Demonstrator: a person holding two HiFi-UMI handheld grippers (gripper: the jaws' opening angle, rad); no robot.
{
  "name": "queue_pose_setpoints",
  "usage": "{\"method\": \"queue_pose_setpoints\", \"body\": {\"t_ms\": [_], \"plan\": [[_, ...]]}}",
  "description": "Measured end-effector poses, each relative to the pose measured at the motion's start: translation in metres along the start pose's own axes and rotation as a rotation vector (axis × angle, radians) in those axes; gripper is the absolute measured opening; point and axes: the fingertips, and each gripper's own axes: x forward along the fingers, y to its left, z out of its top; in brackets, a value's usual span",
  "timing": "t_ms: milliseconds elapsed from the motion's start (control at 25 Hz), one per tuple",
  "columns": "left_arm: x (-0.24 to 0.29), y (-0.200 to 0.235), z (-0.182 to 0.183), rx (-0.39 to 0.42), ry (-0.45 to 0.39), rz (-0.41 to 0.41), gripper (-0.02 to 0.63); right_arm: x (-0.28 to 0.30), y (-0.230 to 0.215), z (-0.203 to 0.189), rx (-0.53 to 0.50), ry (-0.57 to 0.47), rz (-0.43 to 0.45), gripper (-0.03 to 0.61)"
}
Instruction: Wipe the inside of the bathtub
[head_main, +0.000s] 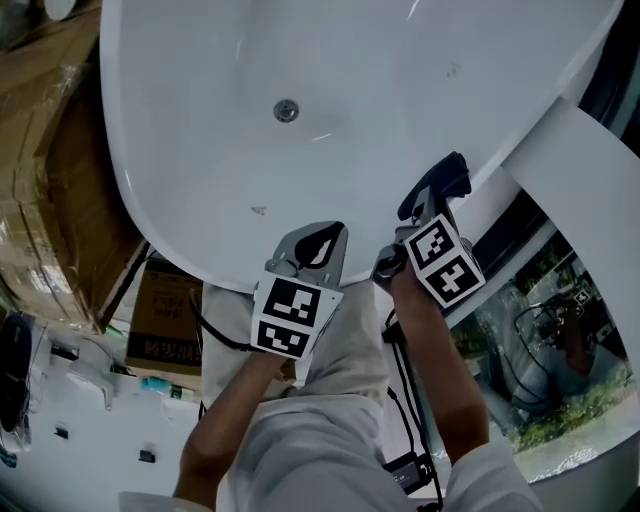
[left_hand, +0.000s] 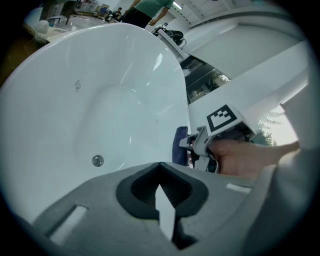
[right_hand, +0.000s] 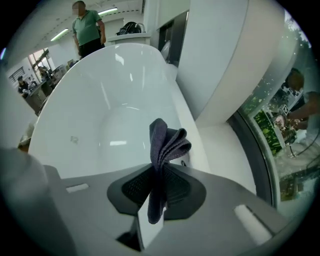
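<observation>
Over the near rim of the bathtub (head_main: 380, 70): right gripper (head_main: 432, 200) clamped on dark cloth (right_hand: 167, 142), tub's inside ahead-left; left gripper (head_main: 318, 245) closed, empty, alongside.

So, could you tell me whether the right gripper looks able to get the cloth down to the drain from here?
Probably yes: the right gripper holds the cloth at the bathtub rim, the basin between it and the drain looks free, and the left gripper sits aside.

Bright, even light fills the room, and ceiling lamps leave small glints on the glossy bathtub (head_main: 330, 60). Both gripper views bend at their dark, rounded edges. The nearest parts look soft.
</observation>
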Motion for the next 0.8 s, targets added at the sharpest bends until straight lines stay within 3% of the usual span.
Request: {"method": "queue_pose_setpoints", "body": {"t_ms": [160,320,560,800], "plan": [[0.003,-0.003,0.000,-0.002,0.001,-0.007,0.002,-0.018,-0.002,0.006,0.003,0.006,-0.008,0.054],[0.002,-0.003,-0.001,-0.006,-0.001,-0.006,0.002,-0.033,0.009,0.022,-0.201,-0.019,0.062,0.054],[-0.002,0.001,0.010,-0.017,-0.032,-0.004,0.002,-0.019,0.011,0.065,-0.419,0.039,0.168,0.054],[-0.003,0.006,0.017,-0.063,-0.082,-0.010,0.002,-0.009,0.024,0.087,-0.652,0.196,0.293,0.054]]}}
